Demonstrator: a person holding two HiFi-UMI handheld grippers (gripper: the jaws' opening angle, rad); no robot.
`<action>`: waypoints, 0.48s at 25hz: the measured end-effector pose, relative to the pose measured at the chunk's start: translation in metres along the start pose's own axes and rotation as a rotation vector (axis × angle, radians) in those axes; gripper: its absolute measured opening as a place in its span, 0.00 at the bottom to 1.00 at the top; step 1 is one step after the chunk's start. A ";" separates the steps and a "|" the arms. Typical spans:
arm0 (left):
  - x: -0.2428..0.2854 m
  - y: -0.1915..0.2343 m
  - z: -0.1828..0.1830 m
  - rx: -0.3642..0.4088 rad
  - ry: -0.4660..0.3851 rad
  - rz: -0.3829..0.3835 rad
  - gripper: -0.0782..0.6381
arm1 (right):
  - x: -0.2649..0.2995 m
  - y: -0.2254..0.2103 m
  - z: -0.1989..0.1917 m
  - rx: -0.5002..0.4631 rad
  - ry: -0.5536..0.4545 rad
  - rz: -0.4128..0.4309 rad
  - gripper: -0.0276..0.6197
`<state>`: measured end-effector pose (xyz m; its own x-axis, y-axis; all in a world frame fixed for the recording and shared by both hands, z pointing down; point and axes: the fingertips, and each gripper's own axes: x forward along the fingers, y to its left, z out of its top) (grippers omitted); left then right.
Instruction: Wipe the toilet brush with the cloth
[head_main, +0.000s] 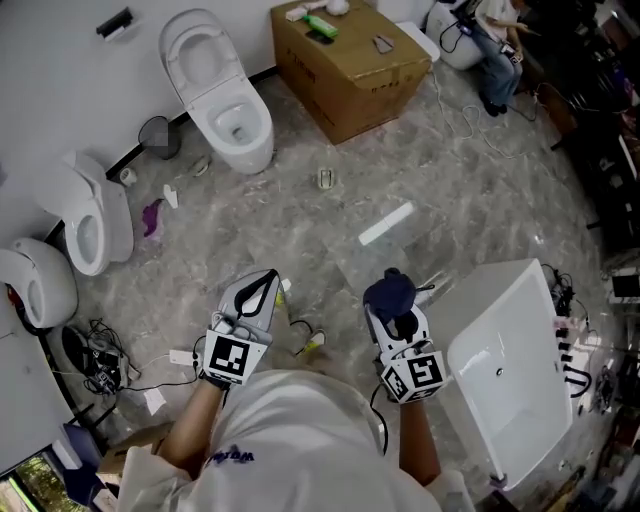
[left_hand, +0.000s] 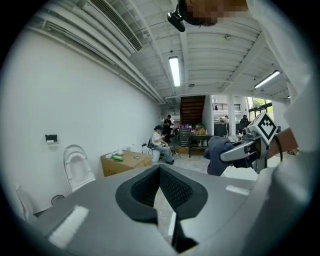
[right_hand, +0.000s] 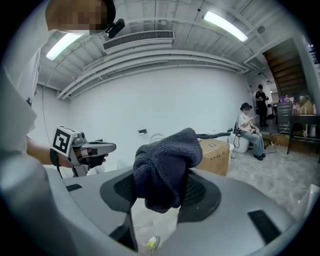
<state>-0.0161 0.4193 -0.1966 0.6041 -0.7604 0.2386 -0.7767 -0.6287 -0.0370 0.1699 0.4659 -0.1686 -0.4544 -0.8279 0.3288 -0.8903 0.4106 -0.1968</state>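
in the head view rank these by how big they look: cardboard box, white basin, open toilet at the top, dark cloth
1. white basin, though it lies nearest the camera, which flatters it
2. cardboard box
3. toilet, not far behind the box
4. dark cloth, clearly smallest

I held two grippers: the left gripper (head_main: 262, 288) and the right gripper (head_main: 394, 305). There was one cloth (head_main: 388, 290), dark blue, bunched in the right one's jaws. Along the wall edge of the floor (head_main: 300, 230) I counted three toilets: one toilet (head_main: 215, 95) near the far corner, a second toilet (head_main: 92, 215) and a third toilet (head_main: 38, 283) toward the near left corner. One cardboard box (head_main: 345, 70) stood at the floor's far edge and one white basin (head_main: 520, 340) at its right edge. I saw two other people, one seated person (right_hand: 248, 131) and one standing person (right_hand: 261, 102), and two ceiling lights (right_hand: 225, 26).
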 end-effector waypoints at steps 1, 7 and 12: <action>0.005 0.010 -0.002 -0.002 -0.003 -0.004 0.11 | 0.011 -0.001 0.001 -0.002 0.001 -0.009 0.36; 0.037 0.077 0.000 -0.030 -0.035 -0.037 0.11 | 0.080 -0.002 0.016 0.051 0.026 -0.067 0.37; 0.062 0.126 -0.008 -0.048 -0.027 -0.097 0.11 | 0.119 0.005 0.038 0.107 0.027 -0.102 0.37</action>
<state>-0.0775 0.2940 -0.1786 0.6808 -0.7009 0.2126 -0.7218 -0.6914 0.0317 0.1126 0.3544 -0.1655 -0.3638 -0.8518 0.3769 -0.9245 0.2806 -0.2581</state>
